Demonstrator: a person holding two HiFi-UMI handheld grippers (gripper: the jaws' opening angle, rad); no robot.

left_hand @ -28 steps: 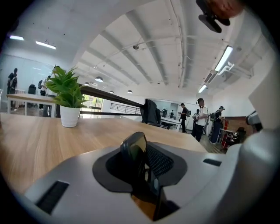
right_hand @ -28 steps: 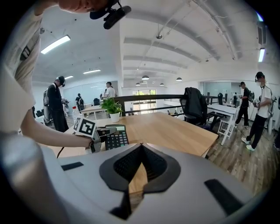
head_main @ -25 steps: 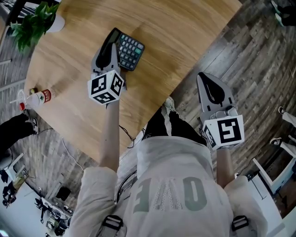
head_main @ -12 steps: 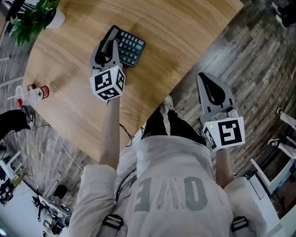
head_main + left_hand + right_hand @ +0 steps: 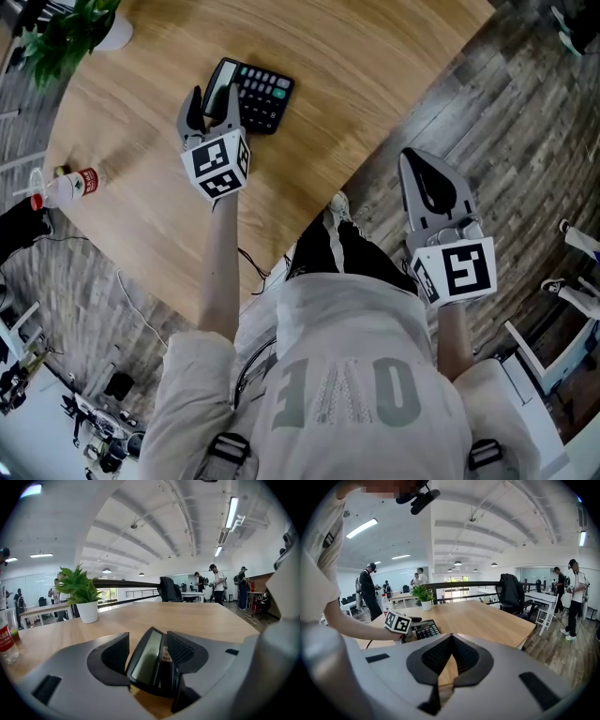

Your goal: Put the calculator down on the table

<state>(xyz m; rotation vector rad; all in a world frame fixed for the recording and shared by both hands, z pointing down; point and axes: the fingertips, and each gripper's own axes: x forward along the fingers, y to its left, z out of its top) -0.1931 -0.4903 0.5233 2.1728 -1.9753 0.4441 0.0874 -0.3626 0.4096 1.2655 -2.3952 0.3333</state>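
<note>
A black calculator (image 5: 251, 92) lies flat on the wooden table (image 5: 328, 56), keys up. My left gripper (image 5: 210, 103) straddles its near left end, and its jaws are opening. In the left gripper view the calculator's display end (image 5: 146, 663) stands between the pads: the left pad is clear of it and the right pad is close beside it. My right gripper (image 5: 419, 161) hangs shut and empty over the floor to the right of the table. Its own view shows the calculator (image 5: 423, 629) and the left gripper's marker cube (image 5: 397, 622) from the side.
A potted plant (image 5: 70, 33) stands at the table's far left corner, and a small bottle (image 5: 70, 190) lies near the left edge. The table's right edge runs diagonally between my two grippers. Chairs, desks and people (image 5: 576, 597) stand well behind.
The left gripper's jaws have spread apart from the calculator's end, which they had been shut on. The calculator now rests on the table. The right gripper has not moved.
</note>
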